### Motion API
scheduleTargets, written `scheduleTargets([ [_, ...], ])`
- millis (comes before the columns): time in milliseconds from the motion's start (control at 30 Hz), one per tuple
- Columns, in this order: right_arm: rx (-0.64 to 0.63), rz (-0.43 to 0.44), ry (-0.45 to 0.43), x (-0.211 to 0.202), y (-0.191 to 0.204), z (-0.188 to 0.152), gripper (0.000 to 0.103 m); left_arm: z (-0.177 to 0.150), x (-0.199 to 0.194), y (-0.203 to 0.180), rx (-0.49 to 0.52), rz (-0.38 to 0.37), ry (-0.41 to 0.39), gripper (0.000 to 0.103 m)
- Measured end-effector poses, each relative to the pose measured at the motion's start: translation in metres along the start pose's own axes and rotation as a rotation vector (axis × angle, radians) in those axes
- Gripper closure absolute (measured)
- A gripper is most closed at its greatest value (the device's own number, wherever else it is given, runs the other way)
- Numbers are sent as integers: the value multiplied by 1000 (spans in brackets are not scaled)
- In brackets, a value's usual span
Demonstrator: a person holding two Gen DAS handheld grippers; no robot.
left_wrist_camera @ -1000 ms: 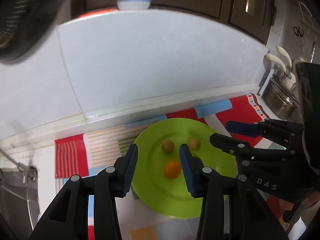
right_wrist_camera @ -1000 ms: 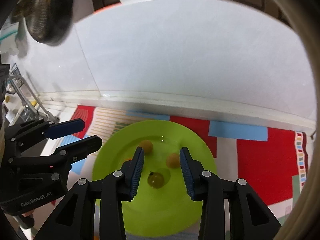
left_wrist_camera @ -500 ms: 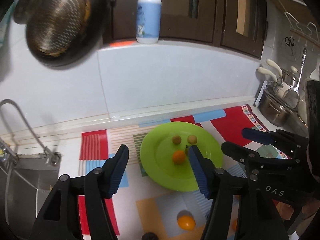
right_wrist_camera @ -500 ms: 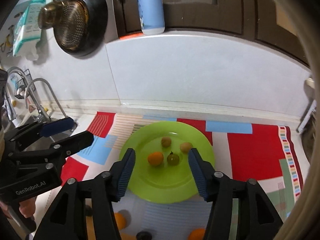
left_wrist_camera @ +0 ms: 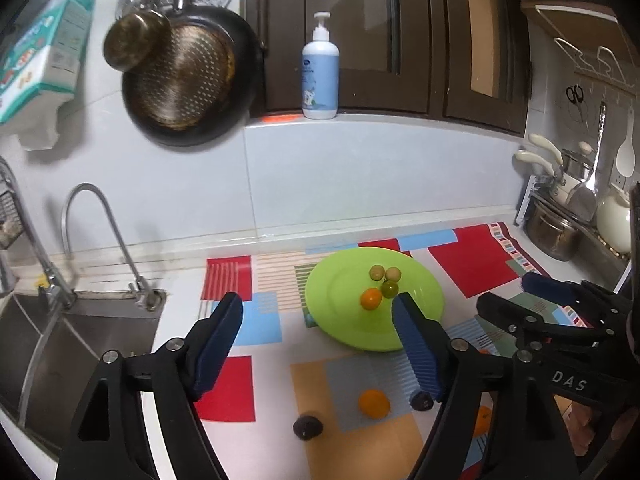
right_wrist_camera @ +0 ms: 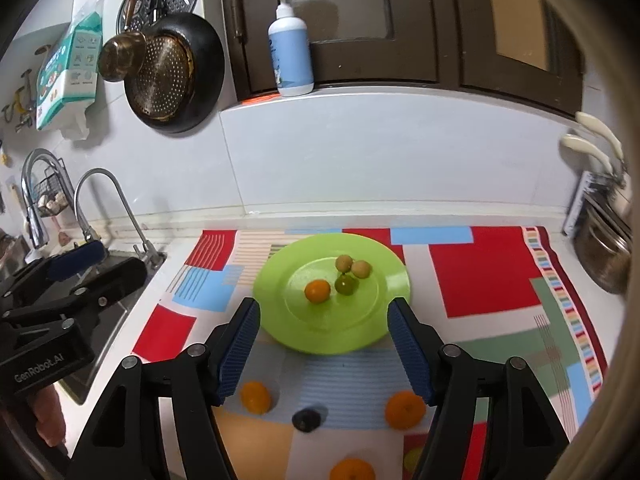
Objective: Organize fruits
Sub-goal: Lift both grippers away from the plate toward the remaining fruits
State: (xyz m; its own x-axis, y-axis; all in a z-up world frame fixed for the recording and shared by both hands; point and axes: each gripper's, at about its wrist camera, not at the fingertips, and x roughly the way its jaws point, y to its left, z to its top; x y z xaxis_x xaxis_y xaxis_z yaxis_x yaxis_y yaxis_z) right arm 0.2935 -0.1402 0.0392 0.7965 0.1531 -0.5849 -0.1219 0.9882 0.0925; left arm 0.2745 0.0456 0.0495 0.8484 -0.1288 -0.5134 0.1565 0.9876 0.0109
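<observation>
Lettering "DAS" on right gripper (left_wrist_camera: 504, 294), "GenRobot.AI" on left gripper (right_wrist_camera: 102, 258), both freshly spread, empty-fingered.

A white tiled wall (right_wrist_camera: 380, 160) rises behind the worktop (left_wrist_camera: 264, 440); dark wooden cabinets (right_wrist_camera: 400, 20) sit above it, a pump bottle (right_wrist_camera: 290, 52) on their ledge. A dark pan (left_wrist_camera: 184, 80) hangs at left over a steel sink (left_wrist_camera: 72, 352) with curved taps (left_wrist_camera: 100, 232)

"DAS" is printed in white on the black right gripper (left_wrist_camera: 560, 312); the black left gripper (right_wrist_camera: 76, 276) says "GenRobot.AI". The blue-and-white pump bottle's (right_wrist_camera: 291, 54) label is probably too blurry to read.
</observation>
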Motion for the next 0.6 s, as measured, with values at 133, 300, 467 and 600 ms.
scheduleTargets([
  [133,16,-9,-28,-16,0,-11,30,-10,-16,-1,-9,14,-12,19],
  [300,6,-22,-54,-29,1,-22,30,-21,-29,-1,-22,33,-29,14],
  [467,26,-44,-86,-38,2,-31,28,-28,-35,3,-44,43,-50,13],
  [600,38,-96,-119,-45,6,-38,25,-33,-36,6,-7,67,-77,13],
])
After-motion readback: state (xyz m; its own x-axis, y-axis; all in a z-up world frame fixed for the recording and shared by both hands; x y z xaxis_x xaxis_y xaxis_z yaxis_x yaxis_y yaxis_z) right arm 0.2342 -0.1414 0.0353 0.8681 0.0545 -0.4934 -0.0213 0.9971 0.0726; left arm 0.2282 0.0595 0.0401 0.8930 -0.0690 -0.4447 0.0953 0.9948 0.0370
